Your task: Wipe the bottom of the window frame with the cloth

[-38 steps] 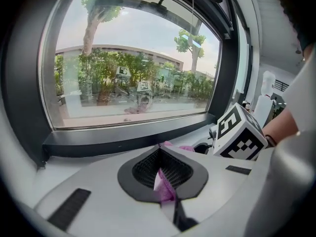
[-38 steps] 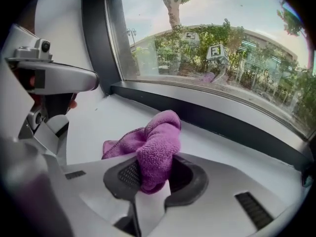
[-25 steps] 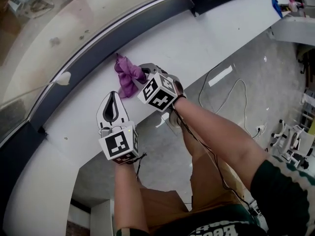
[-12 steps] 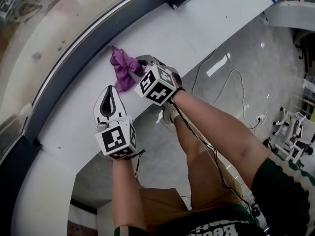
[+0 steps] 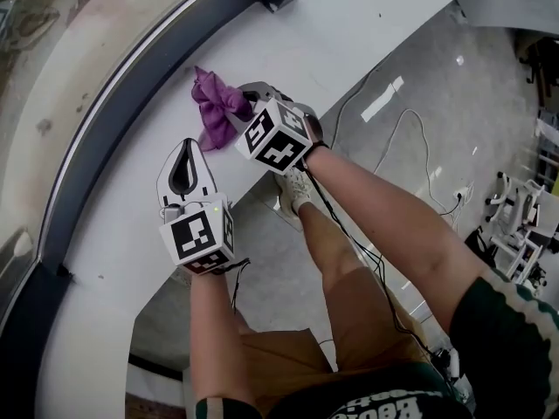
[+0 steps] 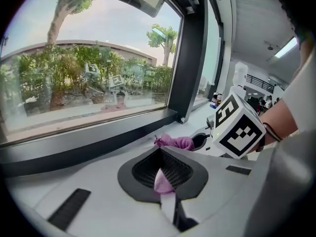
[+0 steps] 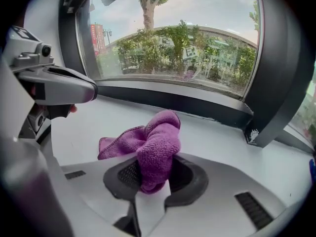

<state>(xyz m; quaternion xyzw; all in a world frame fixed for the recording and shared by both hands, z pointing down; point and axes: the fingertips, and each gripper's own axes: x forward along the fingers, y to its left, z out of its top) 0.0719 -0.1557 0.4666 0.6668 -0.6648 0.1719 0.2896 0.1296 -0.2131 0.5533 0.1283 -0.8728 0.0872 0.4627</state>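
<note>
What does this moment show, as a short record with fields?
cloth: purple, bunched, on the white sill
right tool: shut on the cloth
left tool: jaws together, over the sill beside the cloth
frame: dark bottom bar behind the cloth; contact with the cloth unclear

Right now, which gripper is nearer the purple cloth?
Right. The right gripper is shut on the purple cloth on the white sill; the left gripper is apart from it, further along the sill, jaws together.
</note>
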